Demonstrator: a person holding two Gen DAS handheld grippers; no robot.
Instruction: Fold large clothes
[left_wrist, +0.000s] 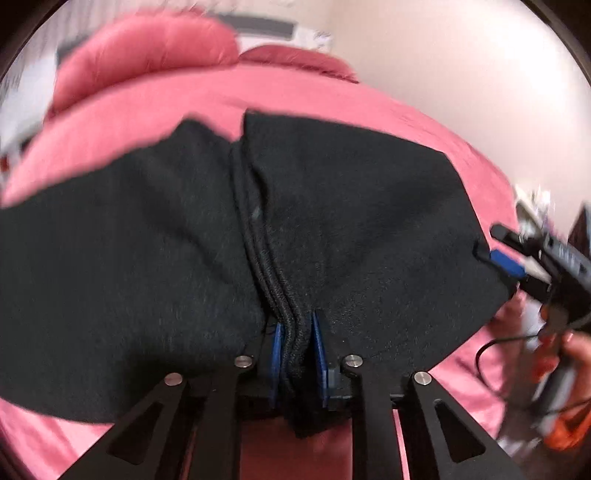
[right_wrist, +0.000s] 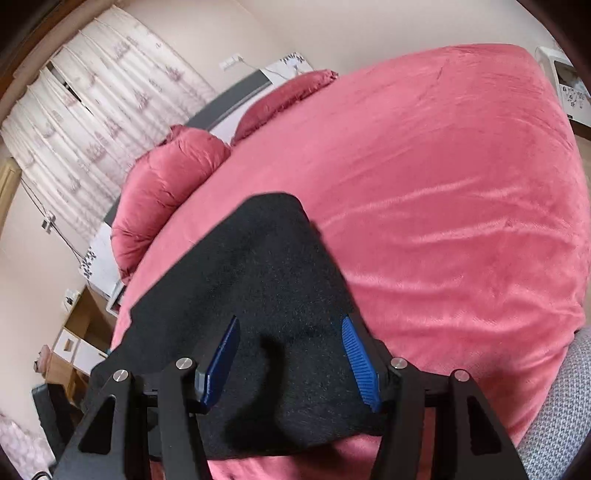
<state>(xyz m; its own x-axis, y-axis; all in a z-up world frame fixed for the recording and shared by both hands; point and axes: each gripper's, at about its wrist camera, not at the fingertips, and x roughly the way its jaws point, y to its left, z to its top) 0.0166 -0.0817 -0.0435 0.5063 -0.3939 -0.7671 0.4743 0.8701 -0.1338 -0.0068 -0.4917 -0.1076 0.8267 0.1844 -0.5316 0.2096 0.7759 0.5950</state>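
Note:
A large black garment (left_wrist: 147, 240) lies spread on a pink bed cover (left_wrist: 332, 99). Its thick stitched edge is bunched into a ridge down the middle. My left gripper (left_wrist: 297, 332) is shut on that ridge, with the blue pads (left_wrist: 277, 343) pressed to both sides of the cloth. In the left wrist view my right gripper (left_wrist: 495, 251) sits at the garment's right corner. In the right wrist view my right gripper (right_wrist: 290, 319) stands open, its blue pads (right_wrist: 360, 362) wide apart over the black garment (right_wrist: 266, 266), and the cloth lies slack between them.
Two pink pillows (right_wrist: 166, 184) rest at the head of the bed (right_wrist: 461, 184). A curtain (right_wrist: 92, 92) and wooden furniture with white drawers (right_wrist: 74, 343) stand to the left. Grey knit fabric (right_wrist: 561, 424) shows at the lower right. A person's hand (left_wrist: 576, 350) holds the right gripper.

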